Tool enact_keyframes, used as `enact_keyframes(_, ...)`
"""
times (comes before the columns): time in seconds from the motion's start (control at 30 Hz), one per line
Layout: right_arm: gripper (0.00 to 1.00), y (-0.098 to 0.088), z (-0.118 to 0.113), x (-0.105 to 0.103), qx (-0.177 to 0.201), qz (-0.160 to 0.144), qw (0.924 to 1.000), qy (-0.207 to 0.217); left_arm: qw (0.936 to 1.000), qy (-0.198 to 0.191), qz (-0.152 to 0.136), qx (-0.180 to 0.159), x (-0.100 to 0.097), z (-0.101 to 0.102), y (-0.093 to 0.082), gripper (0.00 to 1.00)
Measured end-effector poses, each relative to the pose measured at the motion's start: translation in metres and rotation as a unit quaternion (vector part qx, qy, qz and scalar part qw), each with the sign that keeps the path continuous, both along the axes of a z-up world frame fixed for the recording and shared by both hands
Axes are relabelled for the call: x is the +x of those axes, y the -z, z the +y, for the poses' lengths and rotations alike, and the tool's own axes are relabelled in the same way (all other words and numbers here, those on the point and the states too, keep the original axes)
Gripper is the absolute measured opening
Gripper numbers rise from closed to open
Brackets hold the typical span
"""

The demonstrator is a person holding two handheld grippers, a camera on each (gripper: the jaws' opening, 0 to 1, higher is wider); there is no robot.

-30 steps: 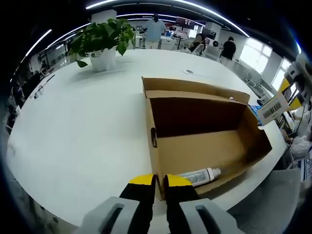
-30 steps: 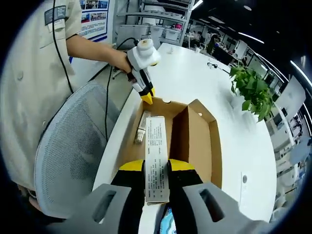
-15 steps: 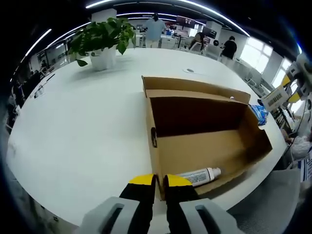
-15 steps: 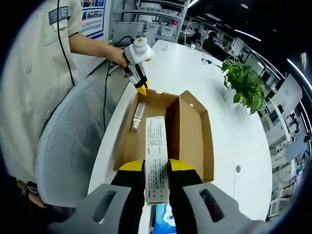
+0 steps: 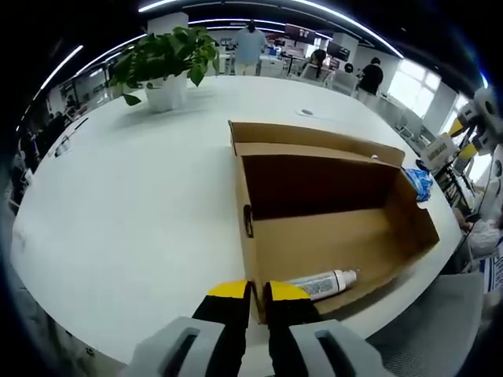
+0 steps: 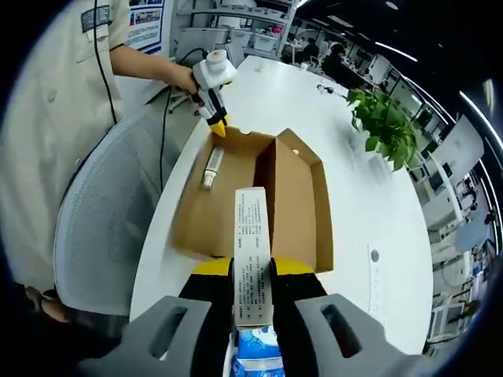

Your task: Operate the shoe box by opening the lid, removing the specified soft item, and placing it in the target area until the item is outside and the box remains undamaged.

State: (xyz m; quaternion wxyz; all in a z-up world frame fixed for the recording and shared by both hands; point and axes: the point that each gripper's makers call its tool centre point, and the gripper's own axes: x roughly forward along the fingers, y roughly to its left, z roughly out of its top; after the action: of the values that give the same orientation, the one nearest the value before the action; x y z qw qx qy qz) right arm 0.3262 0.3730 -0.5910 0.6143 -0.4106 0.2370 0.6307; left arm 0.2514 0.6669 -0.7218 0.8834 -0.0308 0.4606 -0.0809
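- In the left gripper view, upper left of frame, a potted plant stands on the white table, well apart from the work.
- At bottom centre, our left gripper is clenched on the near wall of the open shoe box, pinning it; the lid is already folded back.
- Inside, along the near wall, a toothpaste tube lies on the box floor.
- At the right edge, just beyond the box end, a blue-and-white packet rests on the table.
- In the right gripper view, bottom centre, our right gripper grips a long white printed carton, held above the table outside the box, with the packet just below.
- We judge opening and removal done; setting the carton down remains.
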Motion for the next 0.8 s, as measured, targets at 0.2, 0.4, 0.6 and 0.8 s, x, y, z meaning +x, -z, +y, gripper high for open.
enact_keyframes(0.2,0.15,0.005,-0.019,0.012,-0.014,0.002,0.9998,0.014,1.0000,-0.003,0.000,-0.003,0.000,0.000,0.001,0.08)
enact_keyframes(0.4,0.15,0.010,-0.037,0.023,-0.027,0.003,0.9993,0.026,1.0000,-0.004,0.000,-0.003,0.000,0.000,0.001,0.08)
enact_keyframes(0.6,0.15,0.014,-0.057,0.034,-0.039,0.002,0.9984,0.041,1.0000,-0.004,0.000,-0.004,0.001,0.001,0.001,0.08)
enact_keyframes(0.8,0.15,0.023,-0.080,0.047,-0.056,0.002,0.9967,0.059,1.0000,-0.006,0.000,-0.004,0.002,0.001,0.001,0.08)
